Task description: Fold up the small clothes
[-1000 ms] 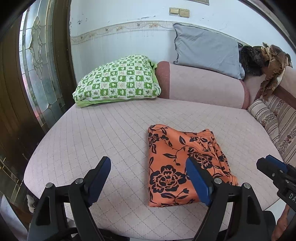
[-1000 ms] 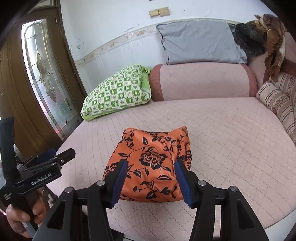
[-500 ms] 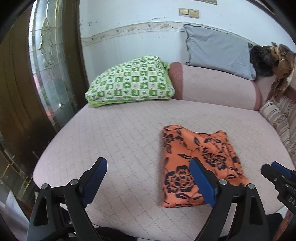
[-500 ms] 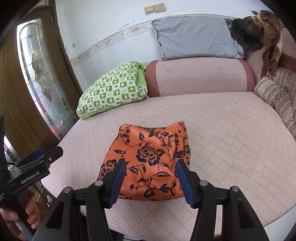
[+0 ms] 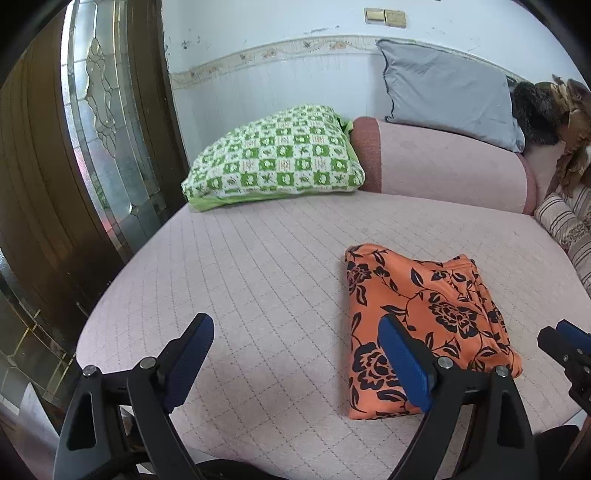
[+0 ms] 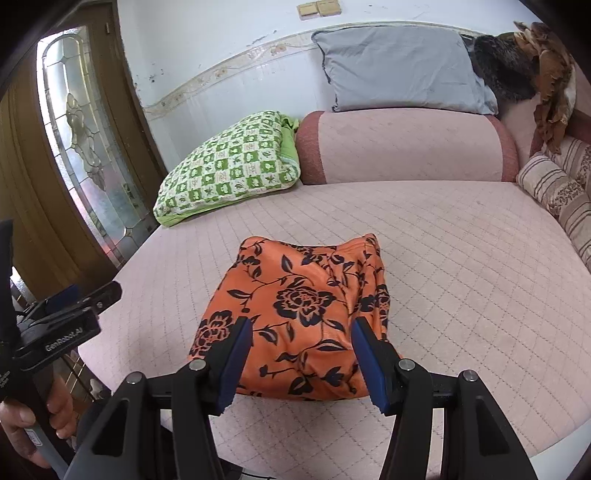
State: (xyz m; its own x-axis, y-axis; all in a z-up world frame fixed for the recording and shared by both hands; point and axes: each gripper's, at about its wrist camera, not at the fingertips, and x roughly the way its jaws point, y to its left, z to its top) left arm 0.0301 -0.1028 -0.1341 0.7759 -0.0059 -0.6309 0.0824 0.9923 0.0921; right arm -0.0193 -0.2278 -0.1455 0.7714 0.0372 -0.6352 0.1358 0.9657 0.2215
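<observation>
The folded orange cloth [image 6: 303, 317] lies flat on the pink bed [image 5: 258, 266], just ahead of my right gripper [image 6: 301, 360], whose jaws stand open and empty. My left gripper [image 5: 295, 354] (also open, holding nothing) hangs beside the cloth's left edge. Beyond the cloth a green checked pillow [image 5: 273, 162] lies beside a pink bolster [image 6: 406, 147], with a grey cushion [image 6: 399, 70] against the wall.

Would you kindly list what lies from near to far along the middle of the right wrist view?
Right gripper → orange floral garment → pink bolster → grey pillow → wall switches.
</observation>
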